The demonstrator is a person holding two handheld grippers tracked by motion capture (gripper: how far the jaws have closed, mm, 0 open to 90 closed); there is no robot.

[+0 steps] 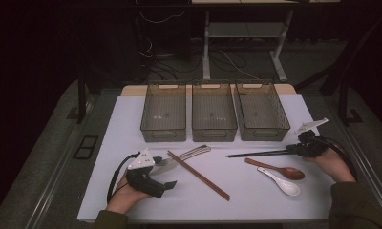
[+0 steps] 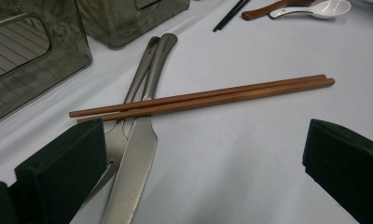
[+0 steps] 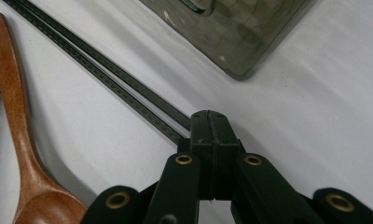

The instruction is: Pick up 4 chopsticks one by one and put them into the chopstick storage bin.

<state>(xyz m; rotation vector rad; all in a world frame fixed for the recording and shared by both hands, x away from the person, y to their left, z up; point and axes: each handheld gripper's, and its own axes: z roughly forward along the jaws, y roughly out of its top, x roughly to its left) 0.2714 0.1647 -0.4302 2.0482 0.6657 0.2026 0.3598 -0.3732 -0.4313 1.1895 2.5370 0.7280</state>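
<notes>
Right tool [image 3: 211, 122] clamped tight on thin black chopsticks' [image 3: 96, 70] end; light, stiff, slick; I'd grip mid-length; left tool [image 2: 203, 168] gapes empty.

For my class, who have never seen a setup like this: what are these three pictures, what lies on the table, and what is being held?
No robot here: a person at a table holds a hand-operated gripper with two black jaws in each hand.

The high view looks down from above. The other two pictures come from cameras riding on the grippers, looking along their jaws.

At the back stand three smoky plastic bins. In front lie a knife and a fork with brown chopsticks across them, a wooden spoon, a white spoon and black chopsticks.

The left gripper is open, near the knife and fork, holding nothing. The right gripper is shut on the end of the black chopsticks.
</notes>
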